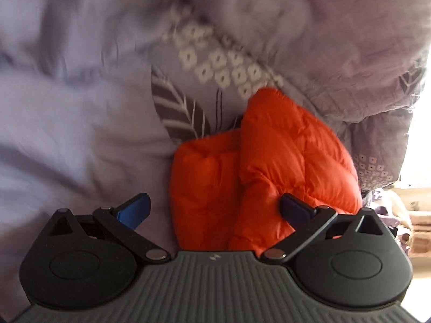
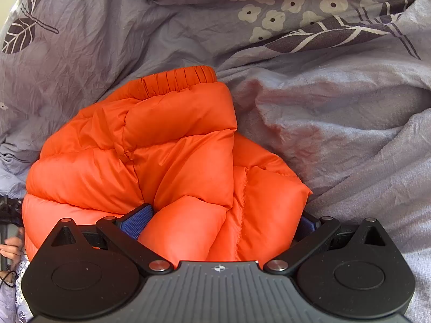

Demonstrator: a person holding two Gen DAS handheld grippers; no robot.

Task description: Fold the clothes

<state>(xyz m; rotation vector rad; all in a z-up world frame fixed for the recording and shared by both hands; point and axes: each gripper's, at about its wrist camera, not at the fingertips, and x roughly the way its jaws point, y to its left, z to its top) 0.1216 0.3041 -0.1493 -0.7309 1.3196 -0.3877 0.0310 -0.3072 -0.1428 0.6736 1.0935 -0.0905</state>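
While a crumpled lilac duvet [image 2: 336, 140] printed with pale flowers and dark leaves fills nearly all of both views, an orange puffer jacket [image 2: 167, 161] lies bunched on top of it, folded over on itself in thick quilted rolls. Its ribbed elastic cuff or hem [image 2: 177, 79] (I cannot tell which) shows at the far edge in the right wrist view, pressed against the bedding.

From the left wrist camera the same jacket [image 1: 269, 161] sits right of centre, two padded layers overlapping, with the duvet [image 1: 80, 134] blurred around it.

The right gripper [image 2: 221, 222] has its fingers spread wide with a thick fold of the jacket bulging between them; the blue pad [image 2: 136, 222] on one side touches the fabric, the other is mostly hidden behind it, so whether it actually squeezes the fold is not clear.

The left gripper [image 1: 212, 210] stands wide apart, holding nothing: its blue-padded finger [image 1: 134, 210] is over bare duvet, and the dark finger [image 1: 296, 210] is at the jacket's near edge.

At the lower left of the right wrist view, a hand [image 2: 10, 249] grips a dark handle.
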